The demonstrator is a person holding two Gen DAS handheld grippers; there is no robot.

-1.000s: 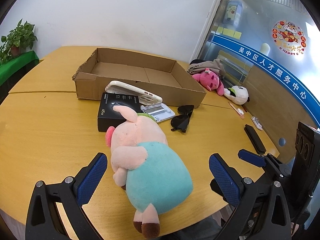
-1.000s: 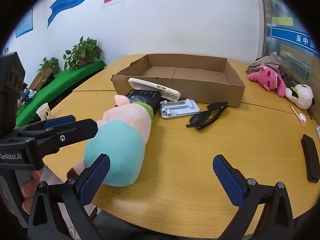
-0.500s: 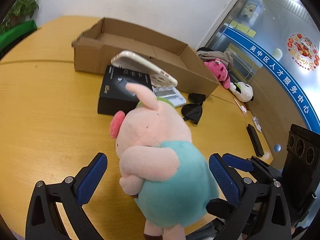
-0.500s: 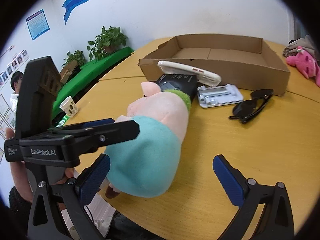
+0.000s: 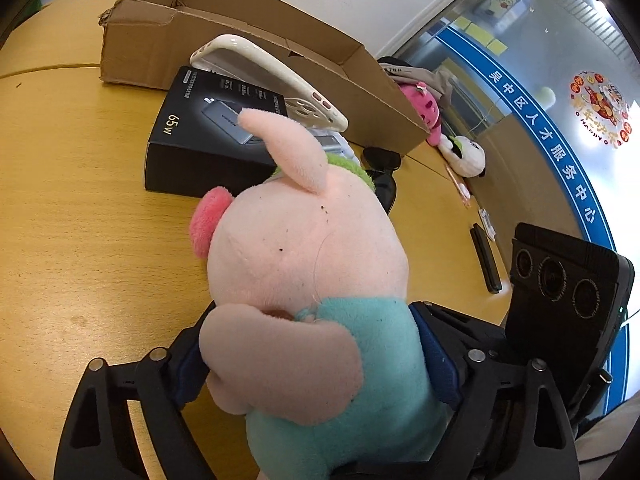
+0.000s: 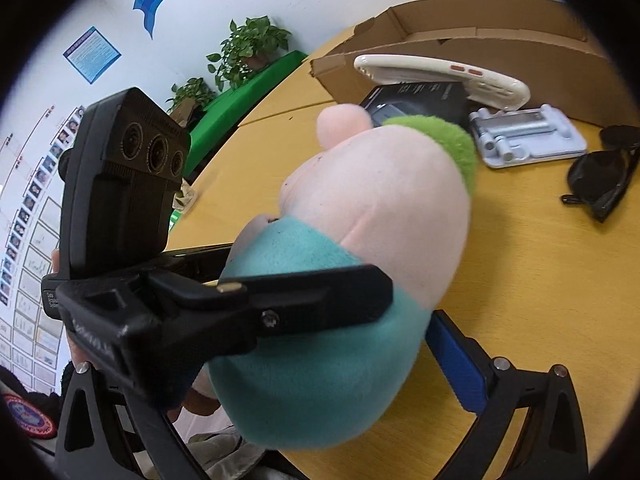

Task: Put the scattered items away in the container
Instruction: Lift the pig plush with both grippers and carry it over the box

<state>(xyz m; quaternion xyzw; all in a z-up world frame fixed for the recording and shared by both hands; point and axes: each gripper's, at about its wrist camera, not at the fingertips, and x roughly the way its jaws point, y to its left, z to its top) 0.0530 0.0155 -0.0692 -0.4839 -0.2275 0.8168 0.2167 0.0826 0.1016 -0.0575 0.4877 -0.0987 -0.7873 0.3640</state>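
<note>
1. The left gripper [image 5: 316, 364] angled downward over the near edge of the round wooden surface [image 5: 72, 216], its jaws closing around the teal body of the plush pig [image 5: 304, 280]; both blue pads [image 5: 438, 364] lay against the plush's sides.
2. In the right wrist view, the left gripper [image 6: 304, 300] reached in from the left, one black finger lying across the plush pig's [image 6: 360, 248] teal belly.
3. The right gripper [image 6: 320, 364] also tilted downward, its jaws set wide on either side of the toy's lower body. The right-hand blue pad [image 6: 456, 364] sat just beside the plush; I cannot tell whether the pads pressed on it.
4. A hand [image 6: 70, 344] held the left gripper's handle at the frame's left edge.
5. The plush pig lay at the surface's near edge, head pointing toward the cardboard box [image 5: 256, 60], outside it.
6. Just beyond the pig's ear sat a black charger box [image 5: 200, 140], with a white phone case [image 5: 276, 80] propped on it against the cardboard box's front wall.
7. A pale blue phone stand [image 6: 528, 136] and black sunglasses [image 6: 604, 172] lay on the surface to the right.
</note>
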